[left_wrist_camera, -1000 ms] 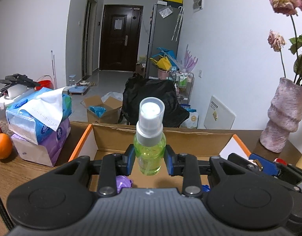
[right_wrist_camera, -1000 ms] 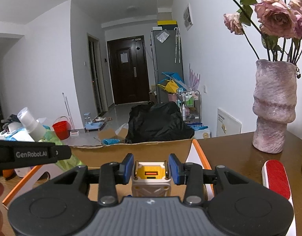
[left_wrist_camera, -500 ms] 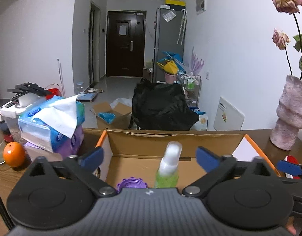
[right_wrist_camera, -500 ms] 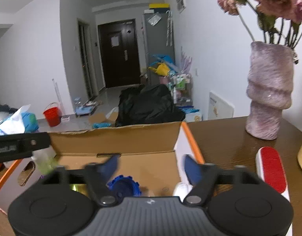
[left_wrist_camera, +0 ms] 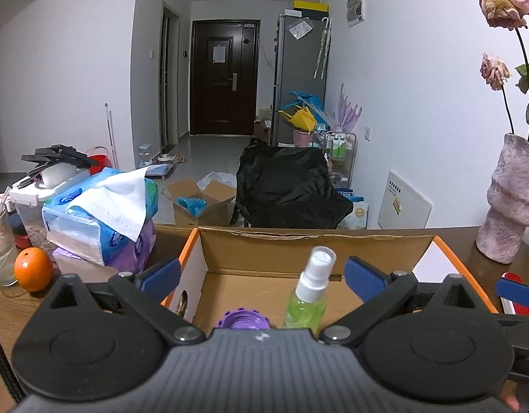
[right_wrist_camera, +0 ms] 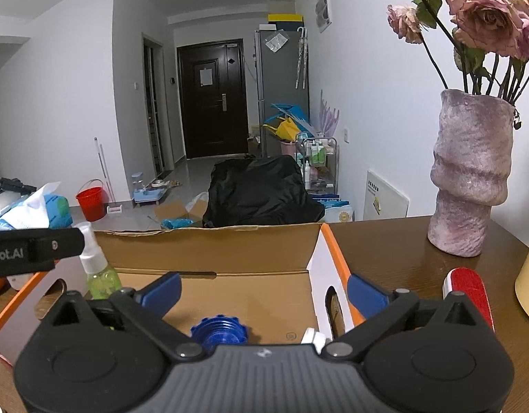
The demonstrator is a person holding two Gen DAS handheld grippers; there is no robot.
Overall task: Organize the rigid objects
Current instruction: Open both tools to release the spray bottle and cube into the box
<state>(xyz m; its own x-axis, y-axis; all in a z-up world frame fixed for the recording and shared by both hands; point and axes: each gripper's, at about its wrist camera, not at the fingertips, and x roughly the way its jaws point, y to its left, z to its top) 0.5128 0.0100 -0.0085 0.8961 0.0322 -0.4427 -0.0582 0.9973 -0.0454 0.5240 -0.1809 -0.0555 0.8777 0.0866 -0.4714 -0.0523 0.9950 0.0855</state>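
Left gripper: jaws spread wide, nothing between the pads. Spray bottle stands tilted in the box, beside a purple cap. Right gripper: jaws have just been opening, now wide and empty, above a blue cap.

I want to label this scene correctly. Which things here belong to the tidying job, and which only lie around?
Belong to the job:
- cardboard box
- green spray bottle, leaning inside it
- purple cap
- red lint brush

Just lying about:
- orange
- tissue packs
- vase
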